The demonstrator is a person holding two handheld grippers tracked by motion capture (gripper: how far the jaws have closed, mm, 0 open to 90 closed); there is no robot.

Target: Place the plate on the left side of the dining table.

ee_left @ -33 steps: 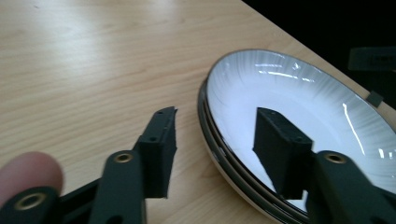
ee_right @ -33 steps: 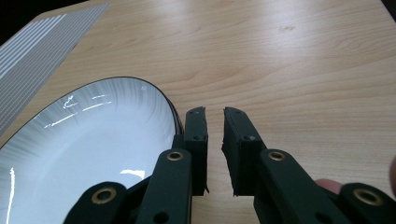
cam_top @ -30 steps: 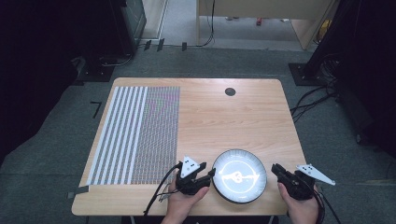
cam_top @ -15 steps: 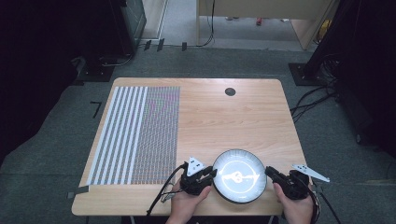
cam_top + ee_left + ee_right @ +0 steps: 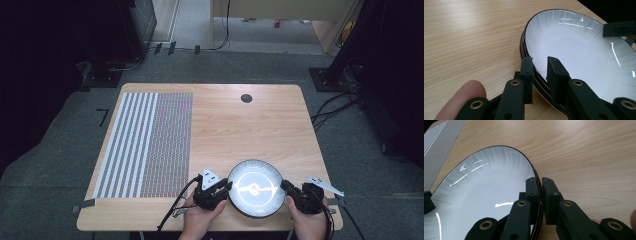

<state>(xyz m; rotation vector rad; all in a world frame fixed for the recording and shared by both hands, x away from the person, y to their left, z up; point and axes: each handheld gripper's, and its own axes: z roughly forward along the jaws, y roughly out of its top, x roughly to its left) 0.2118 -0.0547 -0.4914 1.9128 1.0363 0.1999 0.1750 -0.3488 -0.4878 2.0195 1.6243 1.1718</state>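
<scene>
A stack of white plates with dark rims (image 5: 255, 187) lies near the table's front edge. My left gripper (image 5: 226, 189) grips its left rim and my right gripper (image 5: 285, 188) grips its right rim. In the left gripper view the left gripper (image 5: 540, 67) straddles the stacked rims (image 5: 524, 47), one jaw outside and one inside the top plate. In the right gripper view the right gripper (image 5: 541, 192) pinches the thin rim (image 5: 506, 148). Both pairs of jaws have just been closing with the rim between them. A hand holds each gripper from below.
A grey striped mat (image 5: 145, 145) covers the left part of the wooden table (image 5: 250, 130). A small dark round hole (image 5: 246, 98) sits near the far edge. Bare wood lies beyond the plates. Dark furniture and cables surround the table.
Both grippers have slid inward to the plates' rim, the right one moving left, and their jaws have closed on it. The plates have not moved.
</scene>
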